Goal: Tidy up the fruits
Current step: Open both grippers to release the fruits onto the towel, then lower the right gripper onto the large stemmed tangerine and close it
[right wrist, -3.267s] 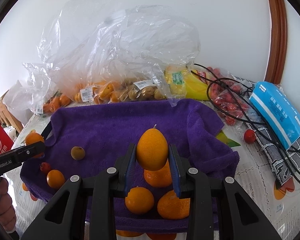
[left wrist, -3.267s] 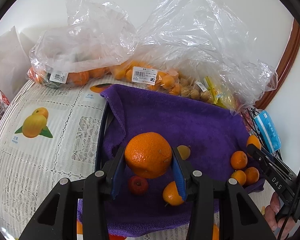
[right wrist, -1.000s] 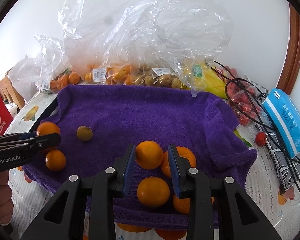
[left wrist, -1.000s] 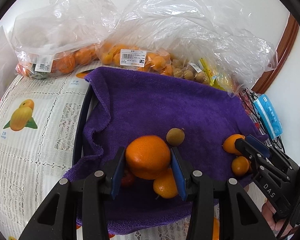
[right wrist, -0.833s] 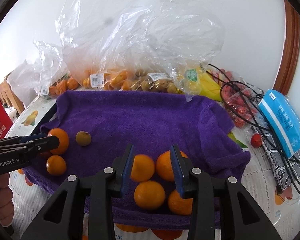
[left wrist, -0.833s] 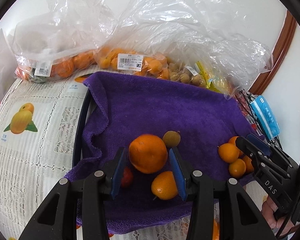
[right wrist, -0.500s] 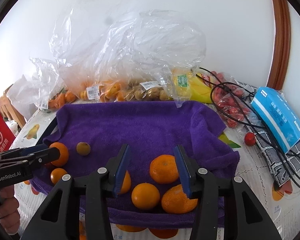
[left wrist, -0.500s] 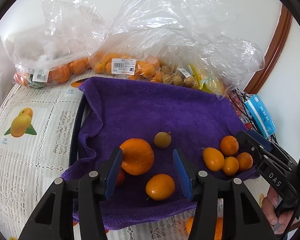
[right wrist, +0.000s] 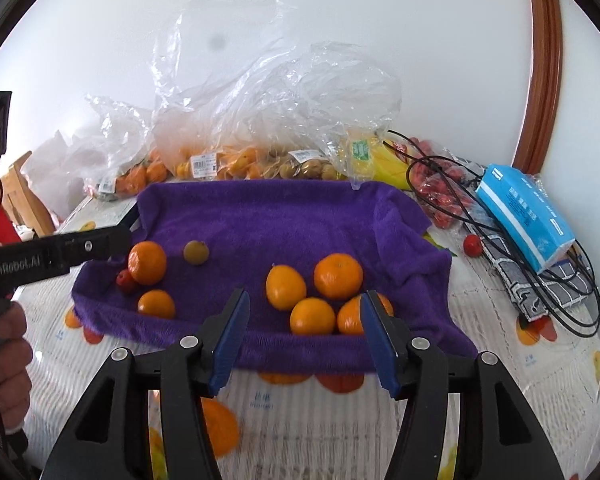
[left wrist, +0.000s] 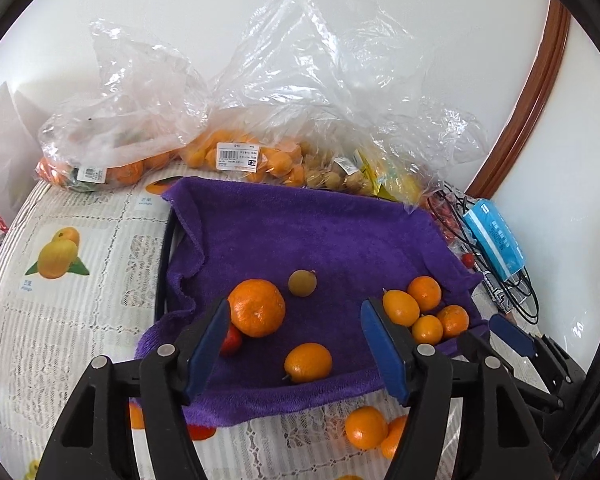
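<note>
A purple towel (left wrist: 320, 236) lies on the table; it also shows in the right wrist view (right wrist: 268, 220). On its left part sit a large orange (left wrist: 257, 307), a small orange (left wrist: 308, 362), a brownish round fruit (left wrist: 302, 283) and a small red fruit (left wrist: 231, 340). A cluster of several oranges (right wrist: 320, 296) sits on its right part. My left gripper (left wrist: 296, 336) is open and empty above the towel's near edge. My right gripper (right wrist: 304, 332) is open and empty, just in front of the cluster.
Clear plastic bags of oranges and small fruit (left wrist: 240, 156) line the wall behind the towel. A blue tissue pack (right wrist: 524, 216), black cables (right wrist: 452, 208) and red fruit (right wrist: 473, 245) lie at the right. The tablecloth (left wrist: 80, 280) has printed fruit pictures.
Both grippers opened and let go of their oranges, which now rest on the towel. Both grippers have drawn back toward the near edge.
</note>
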A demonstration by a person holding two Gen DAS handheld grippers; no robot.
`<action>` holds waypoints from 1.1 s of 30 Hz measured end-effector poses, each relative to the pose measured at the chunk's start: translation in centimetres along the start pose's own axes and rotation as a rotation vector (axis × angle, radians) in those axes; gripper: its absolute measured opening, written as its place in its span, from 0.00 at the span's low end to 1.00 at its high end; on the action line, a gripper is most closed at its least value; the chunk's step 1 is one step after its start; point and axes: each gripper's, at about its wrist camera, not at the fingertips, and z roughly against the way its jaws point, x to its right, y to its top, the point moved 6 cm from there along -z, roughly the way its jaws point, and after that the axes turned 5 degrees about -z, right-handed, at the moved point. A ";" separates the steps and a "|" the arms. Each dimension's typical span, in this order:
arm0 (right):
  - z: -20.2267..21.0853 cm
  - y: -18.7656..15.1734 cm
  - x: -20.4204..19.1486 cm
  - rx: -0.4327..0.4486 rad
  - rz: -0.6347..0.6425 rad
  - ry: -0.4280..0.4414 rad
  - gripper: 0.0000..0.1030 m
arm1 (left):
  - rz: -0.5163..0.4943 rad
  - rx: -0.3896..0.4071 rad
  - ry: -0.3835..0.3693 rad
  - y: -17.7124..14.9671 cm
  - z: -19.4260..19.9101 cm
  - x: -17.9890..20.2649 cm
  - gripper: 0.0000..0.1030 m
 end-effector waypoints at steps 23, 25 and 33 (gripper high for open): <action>0.8 -7.7 -6.3 -0.143 0.002 0.065 0.58 | 0.036 -0.048 0.039 -4.4 2.9 -5.0 0.66; 0.7 -7.9 -6.6 -0.137 0.029 0.040 0.59 | 0.036 -0.052 0.042 -4.6 3.0 -5.2 0.66; -1.1 -8.8 -5.8 -0.171 0.019 0.026 0.51 | 0.033 -0.057 0.066 -5.3 3.4 -5.7 0.66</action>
